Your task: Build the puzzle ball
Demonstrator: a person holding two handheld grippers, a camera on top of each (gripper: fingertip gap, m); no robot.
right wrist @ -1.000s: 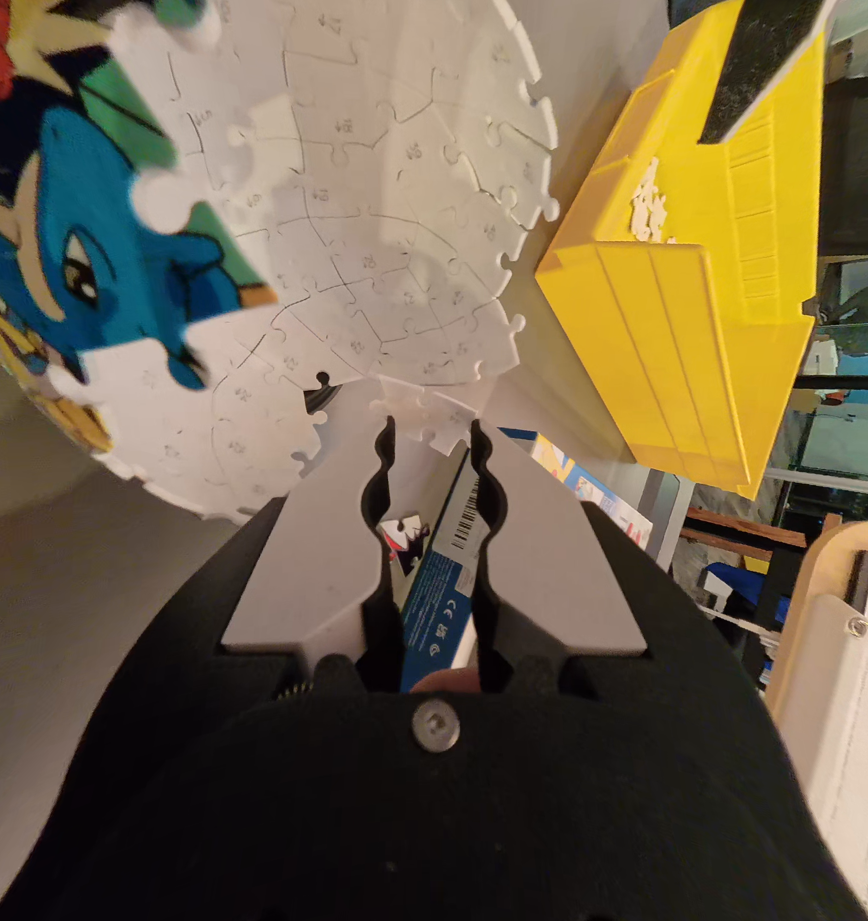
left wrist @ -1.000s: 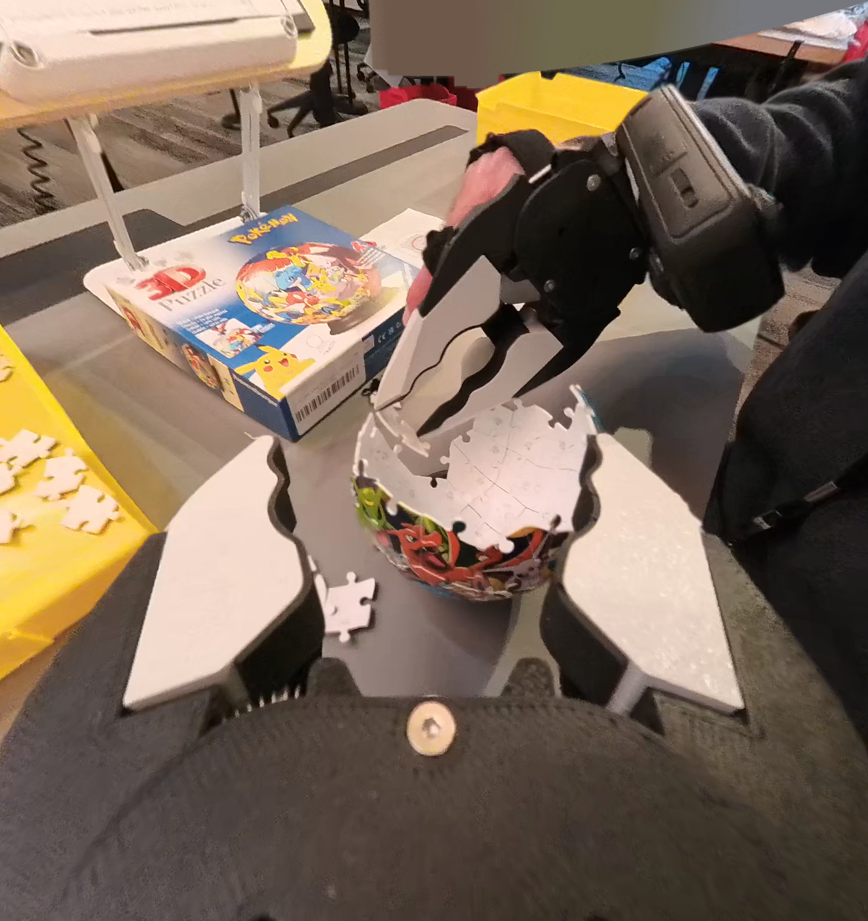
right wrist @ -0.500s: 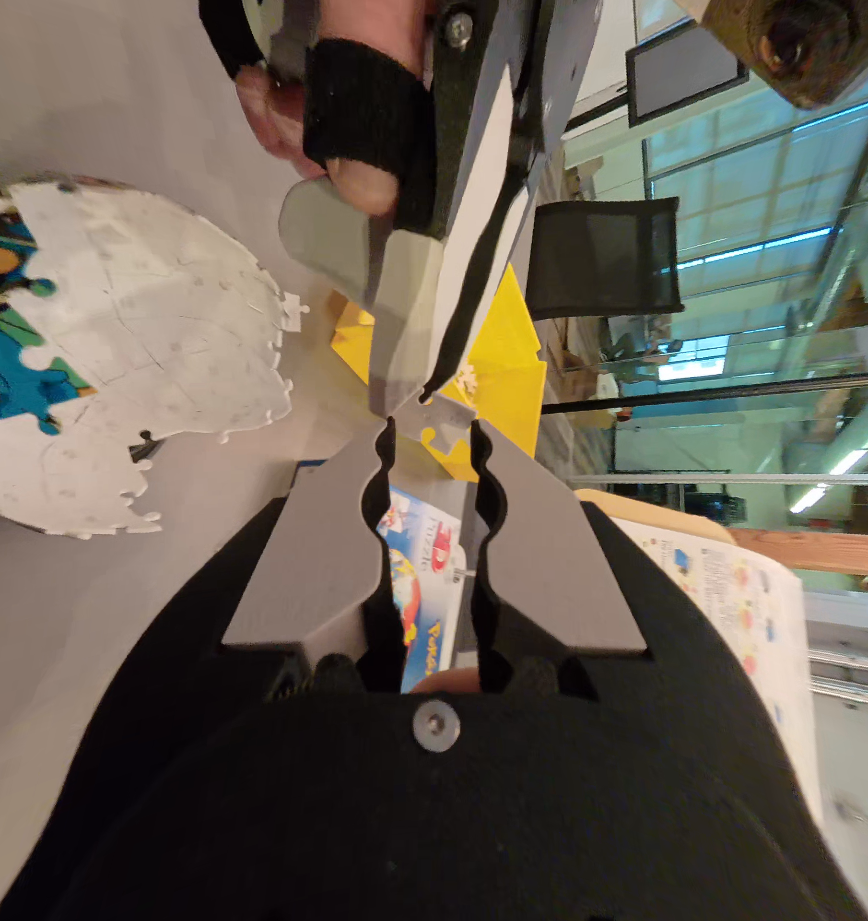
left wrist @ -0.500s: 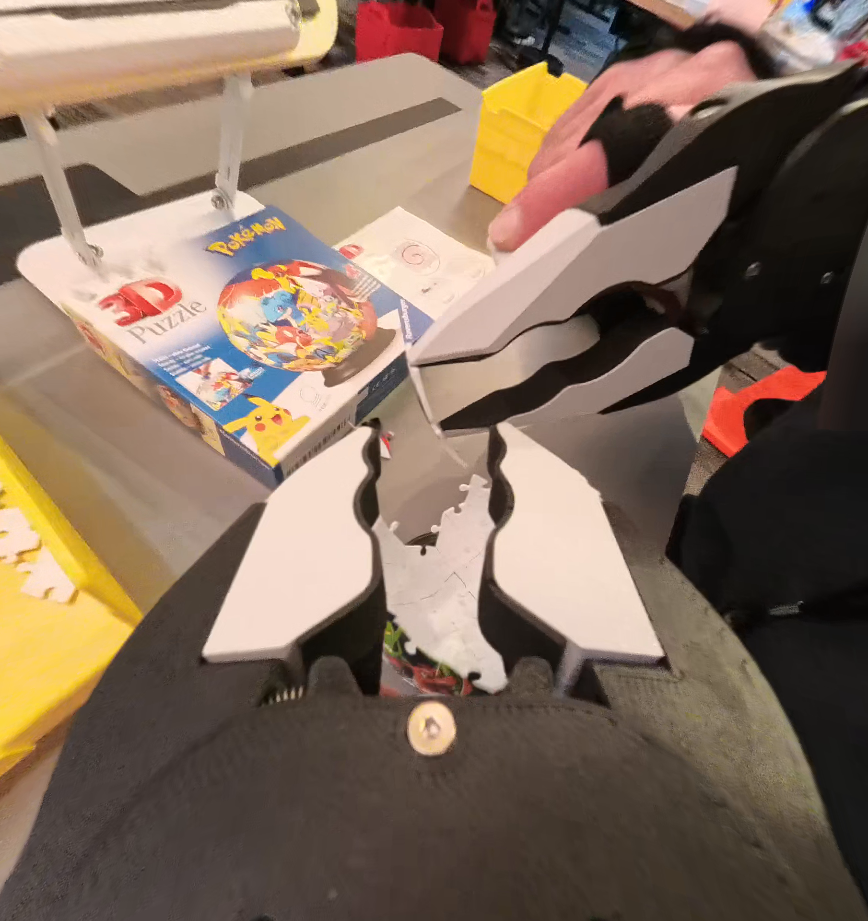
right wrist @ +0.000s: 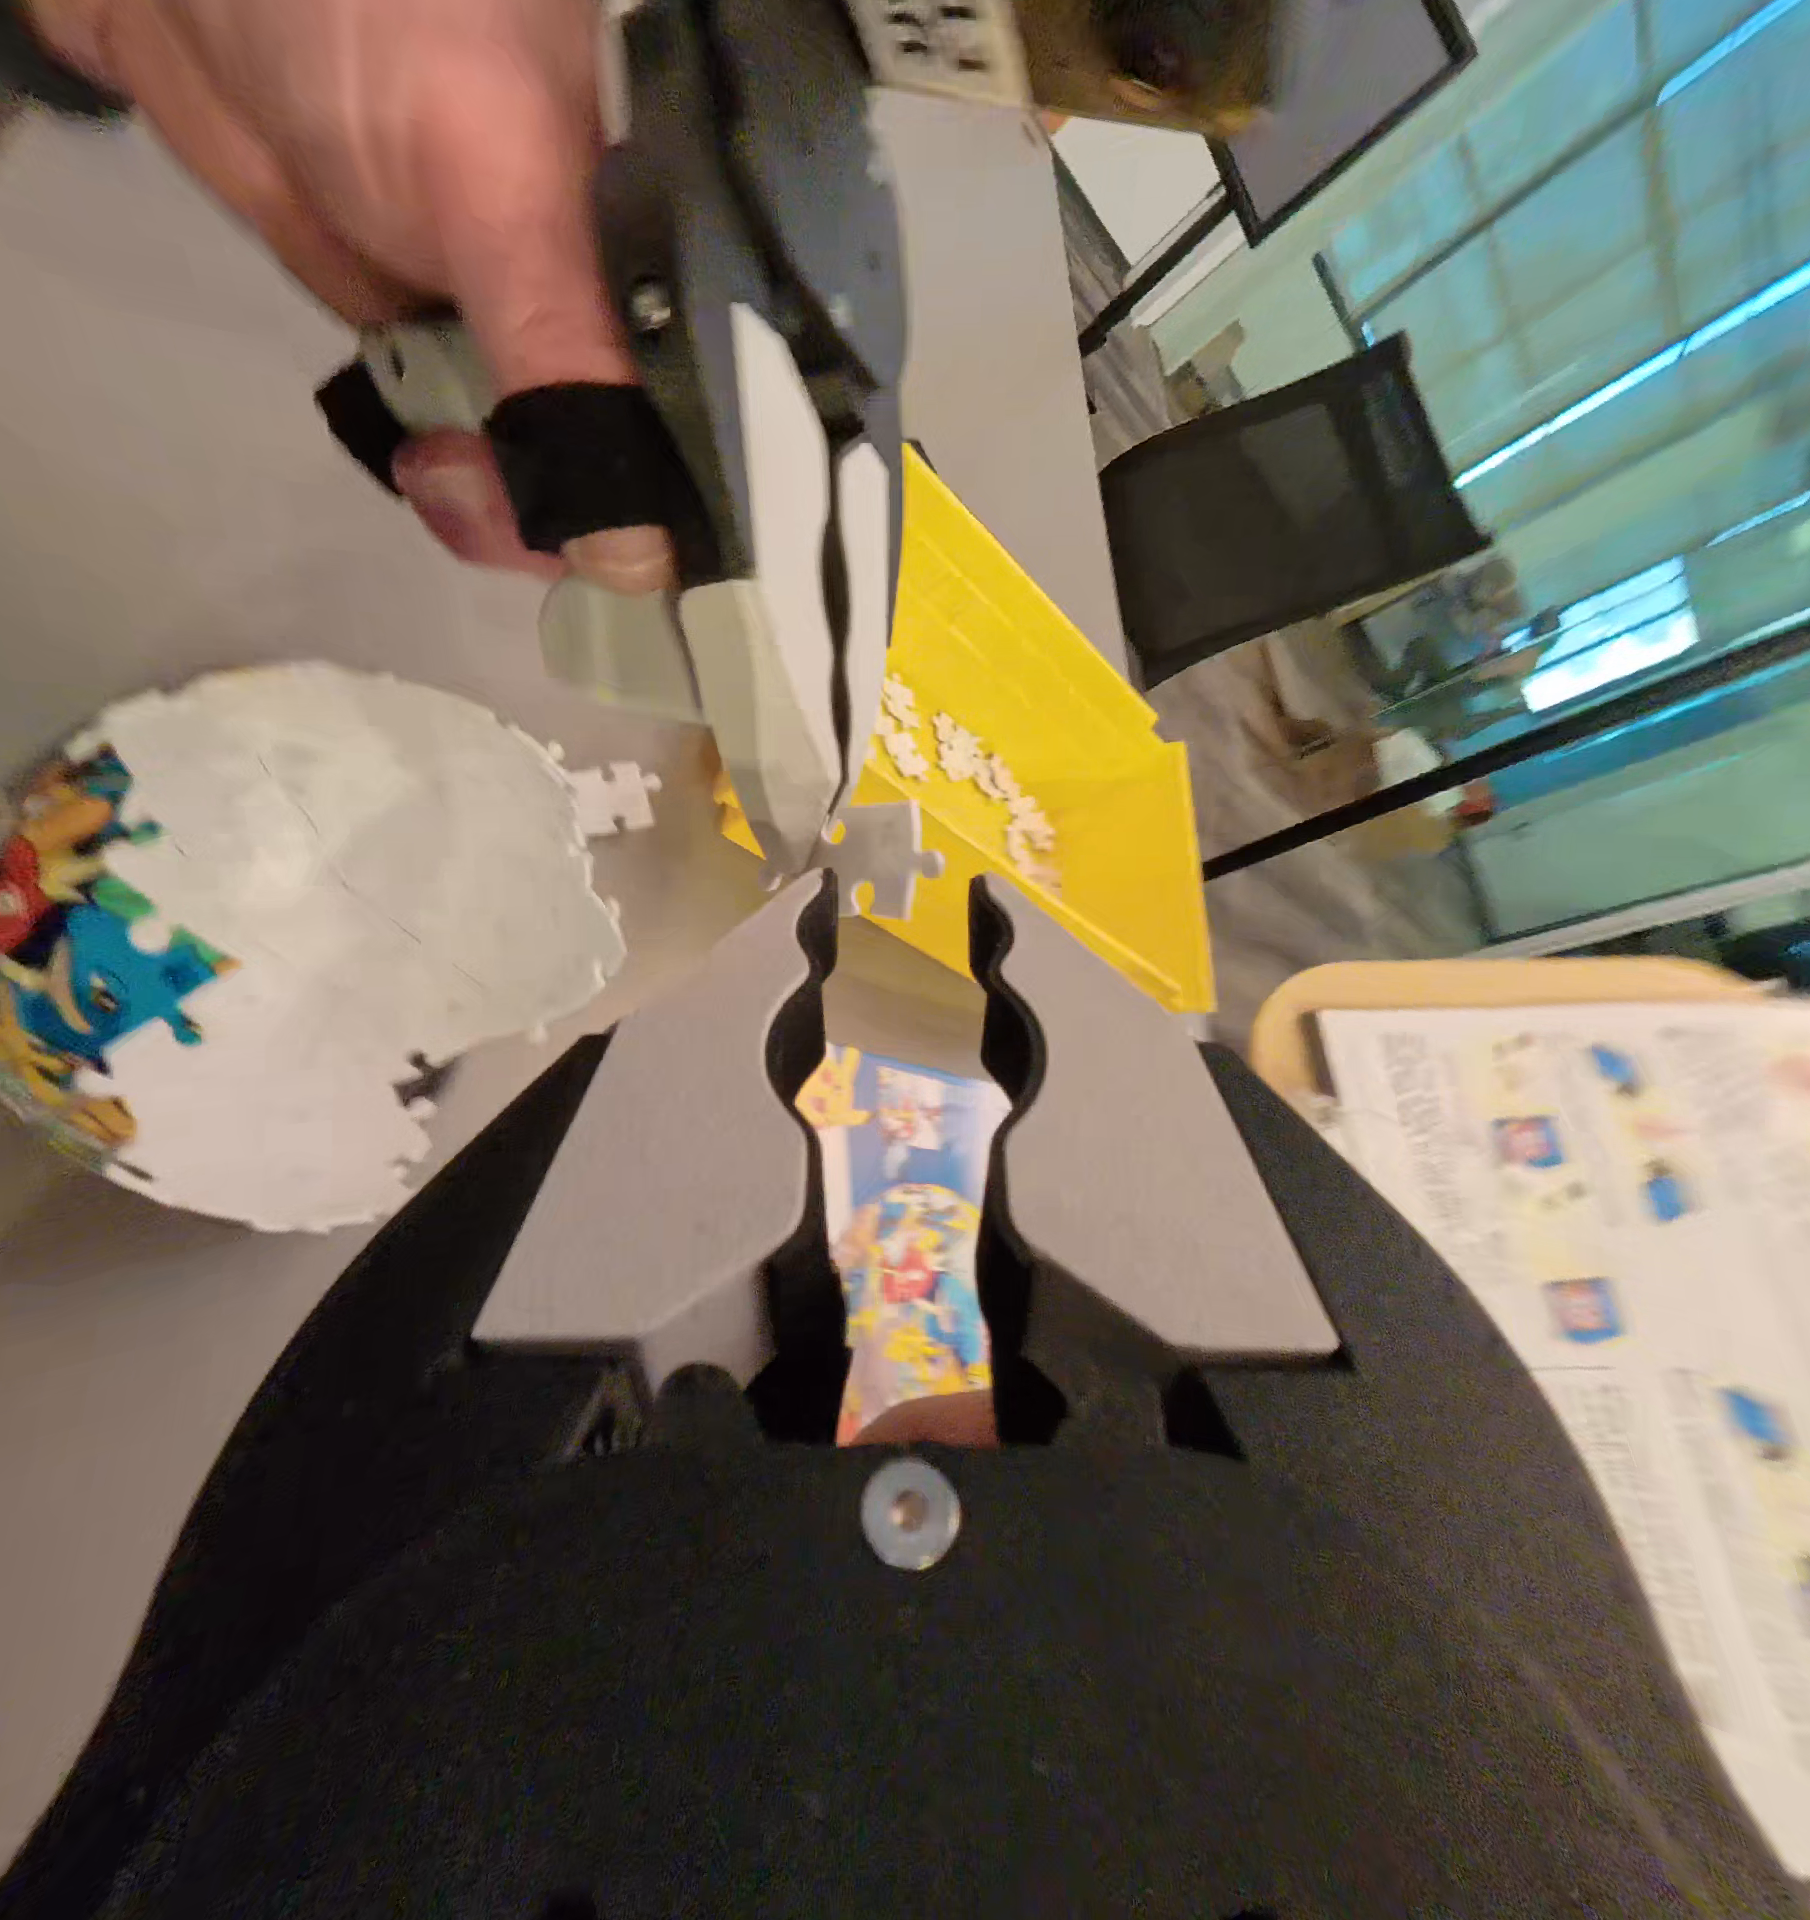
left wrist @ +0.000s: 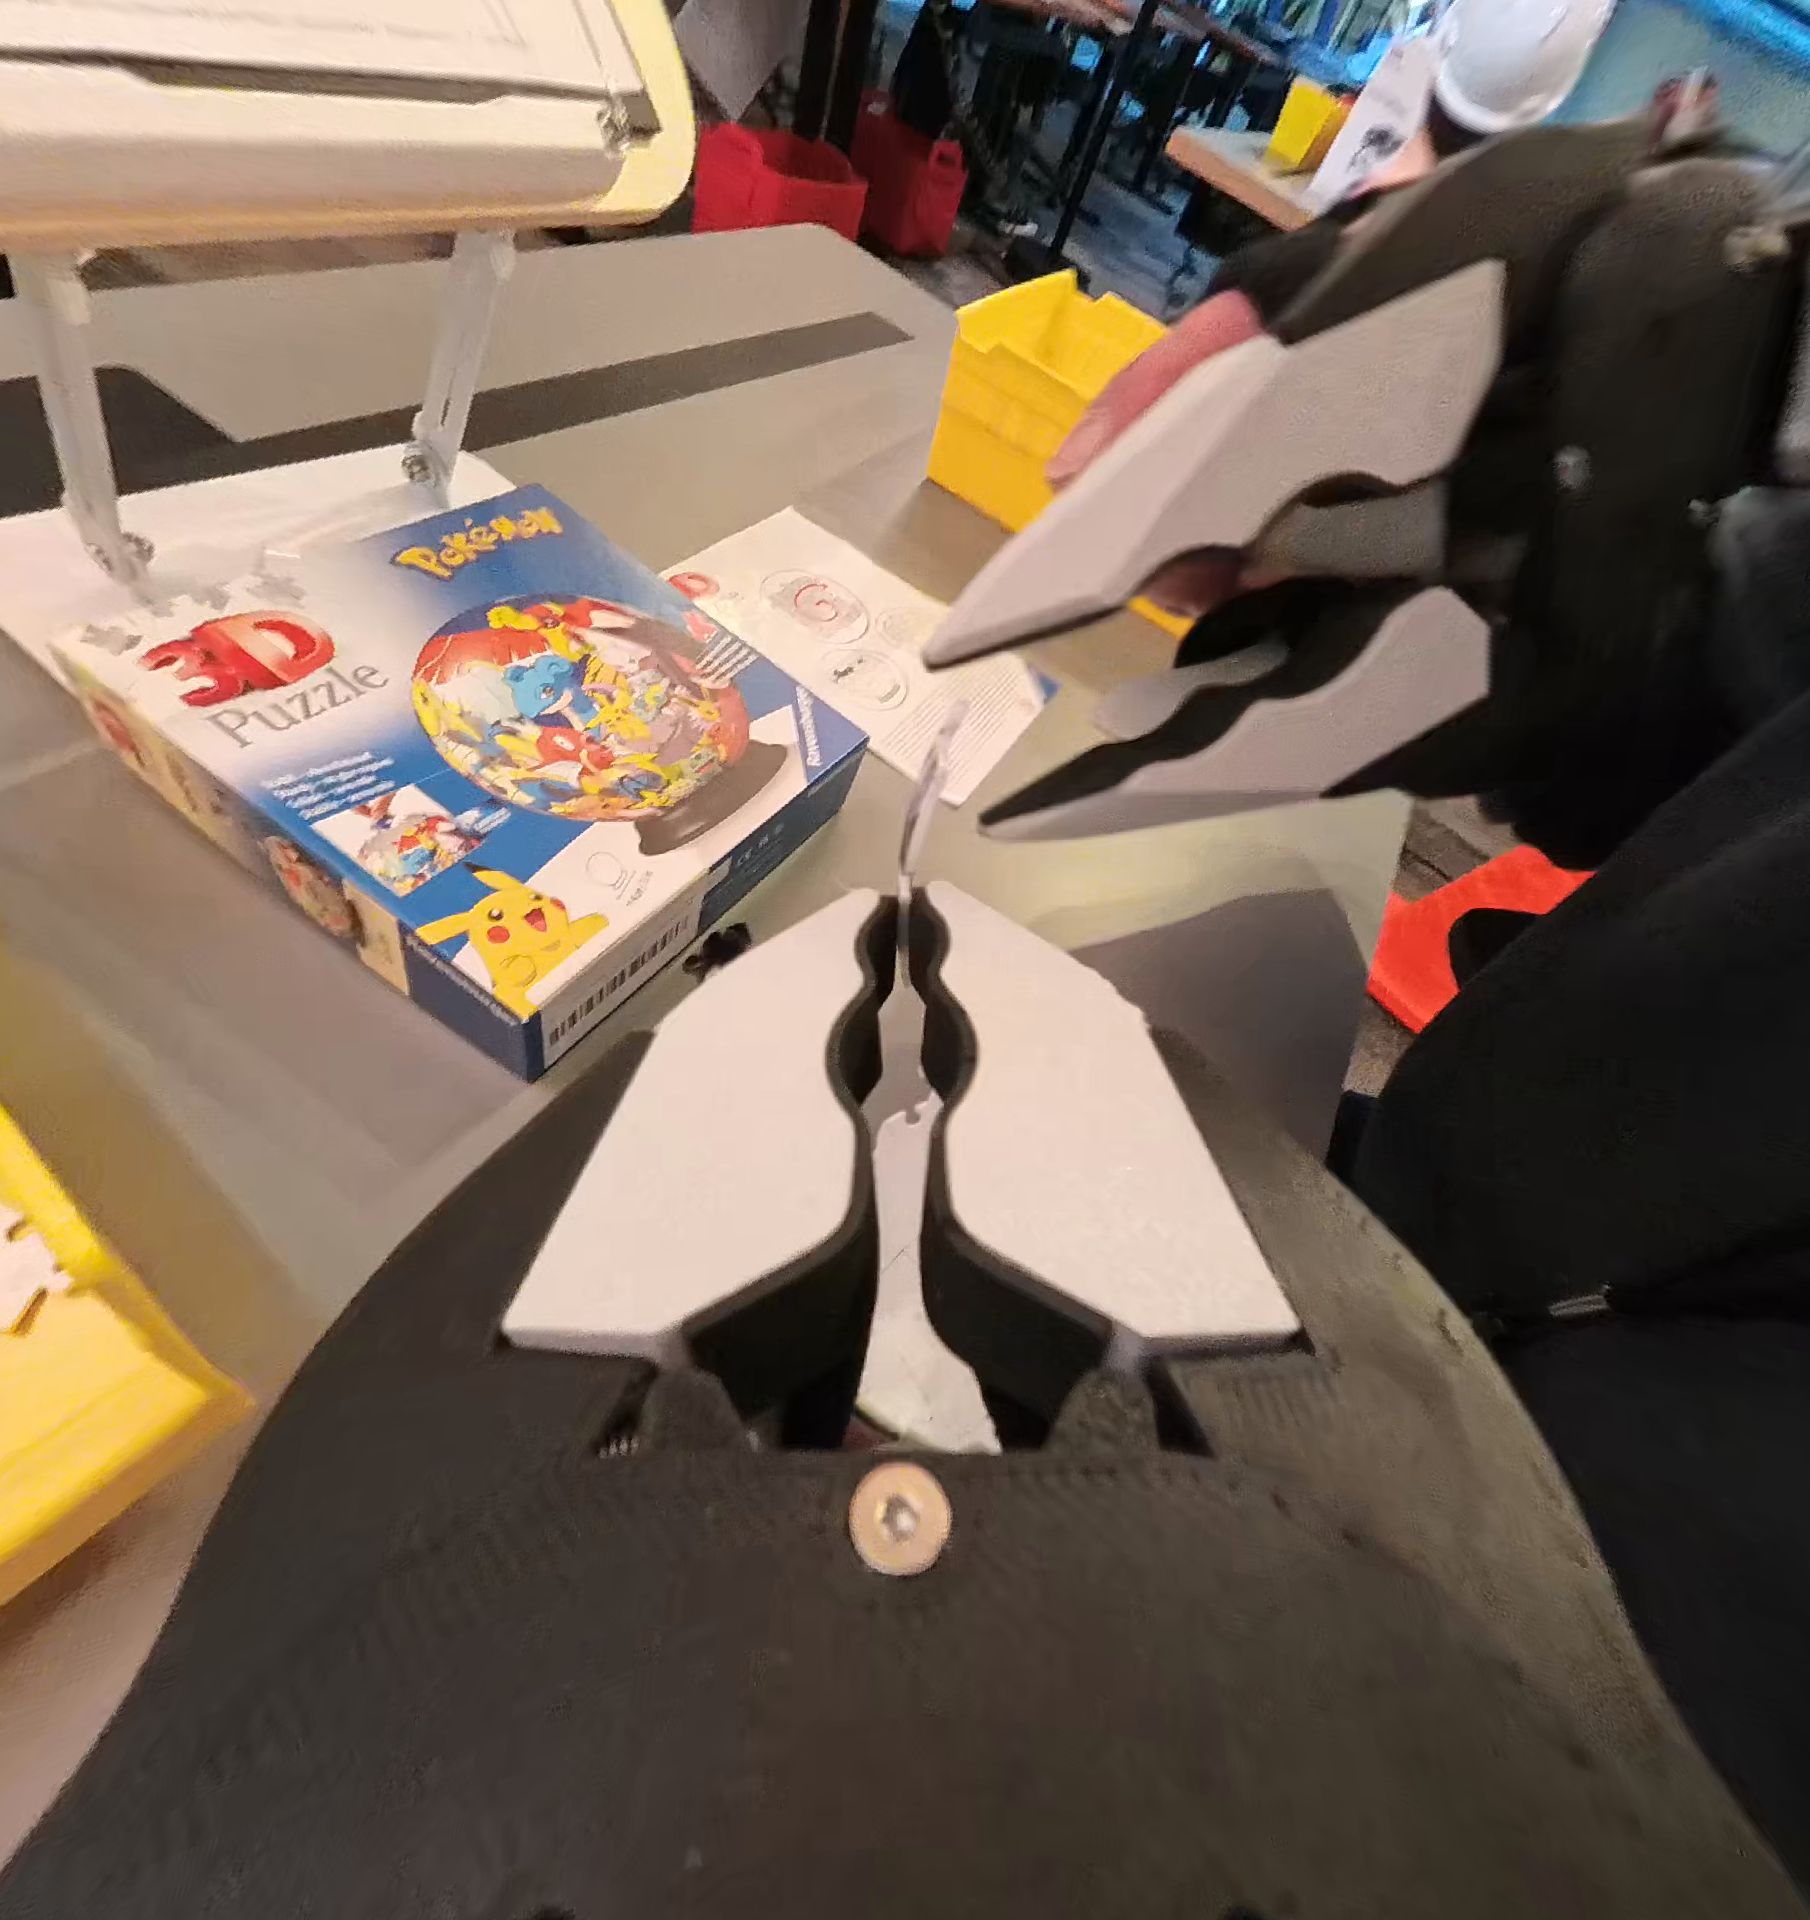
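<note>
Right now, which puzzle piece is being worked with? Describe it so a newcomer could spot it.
Start at the big yellow bin of loose pieces. In front of it, the left gripper pinches one pale puzzle piece in the air. Unlike the loose piece beside the half-built ball, it touches no surface.

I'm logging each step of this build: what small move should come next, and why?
Probably draw the right gripper back, clear of the white puzzle piece. Its jaws stand open beside the piece, while the left gripper is shut on it, so the left alone holds it. That frees it to go to the half-built puzzle ball.
</note>
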